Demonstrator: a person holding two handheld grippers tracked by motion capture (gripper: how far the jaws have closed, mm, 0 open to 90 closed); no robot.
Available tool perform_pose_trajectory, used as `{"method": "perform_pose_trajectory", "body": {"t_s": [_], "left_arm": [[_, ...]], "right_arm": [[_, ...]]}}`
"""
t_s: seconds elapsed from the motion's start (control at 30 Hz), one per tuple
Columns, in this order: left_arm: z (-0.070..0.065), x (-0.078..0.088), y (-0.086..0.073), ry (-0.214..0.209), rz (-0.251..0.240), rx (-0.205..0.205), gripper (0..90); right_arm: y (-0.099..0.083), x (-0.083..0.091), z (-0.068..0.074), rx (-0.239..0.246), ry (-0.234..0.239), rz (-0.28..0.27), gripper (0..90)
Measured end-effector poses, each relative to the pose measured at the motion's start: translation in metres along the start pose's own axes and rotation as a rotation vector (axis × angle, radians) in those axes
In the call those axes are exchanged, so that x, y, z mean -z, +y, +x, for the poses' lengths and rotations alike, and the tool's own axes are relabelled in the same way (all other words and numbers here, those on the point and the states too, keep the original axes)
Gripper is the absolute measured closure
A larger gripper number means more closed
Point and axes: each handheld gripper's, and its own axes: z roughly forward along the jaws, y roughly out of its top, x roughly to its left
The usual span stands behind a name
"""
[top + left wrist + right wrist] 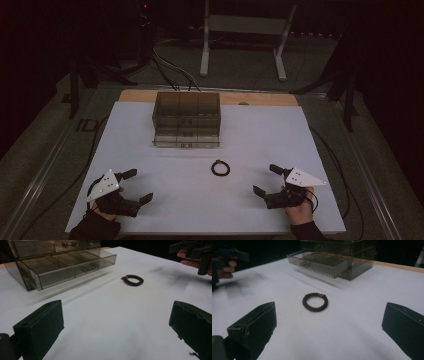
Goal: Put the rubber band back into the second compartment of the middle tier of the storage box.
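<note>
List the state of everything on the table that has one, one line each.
Smoky clear plastic drawer organizer: upright at the table's far side, bottom drawer pulled out.
Dark braided round hair tie: lying flat on the white table, untouched.
Left hand-held gripper: jaws open, nothing between them.
Right hand-held gripper: jaws open, nothing between them.

A table point(150, 210) with a white top and a strip of bare wood along its far edge. A smoky clear drawer box point(186, 117) sits near the far side, its bottom drawer pulled out. A dark braided ring point(220, 168) lies flat nearer the front, well apart from the box.
</note>
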Motion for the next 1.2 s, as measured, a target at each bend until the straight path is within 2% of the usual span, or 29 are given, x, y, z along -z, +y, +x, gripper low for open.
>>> {"method": "perform_pose_trajectory", "body": {"t_s": [0.2, 0.33, 0.53, 0.67, 0.93, 1.1, 1.2], "left_arm": [[0.000, 0.000, 0.000, -0.007, -0.005, 0.002, 0.3], [0.001, 0.000, 0.001, -0.010, 0.001, -0.002, 0.3], [0.000, 0.001, 0.001, -0.005, 0.006, 0.000, 0.3], [-0.001, 0.001, 0.002, -0.002, 0.010, -0.002, 0.3], [-0.002, 0.000, 0.007, -0.022, 0.012, 0.001, 0.3], [-0.002, 0.000, 0.011, -0.037, 0.016, 0.002, 0.3], [-0.003, -0.001, 0.014, -0.032, 0.024, -0.001, 0.3]], "right_arm": [[0.000, -0.002, 0.000, -0.006, 0.008, 0.017, 0.0], [-0.001, -0.004, 0.003, 0.026, -0.012, 0.053, 0.0], [0.000, -0.008, 0.004, 0.036, -0.016, 0.063, 0.0], [0.000, -0.008, 0.005, 0.045, -0.014, 0.060, 0.0], [0.000, -0.006, 0.002, 0.033, -0.025, 0.051, 0.0], [0.001, -0.006, 0.004, 0.043, -0.027, 0.051, 0.0], [0.001, -0.007, 0.004, 0.038, -0.027, 0.057, 0.0]]}}
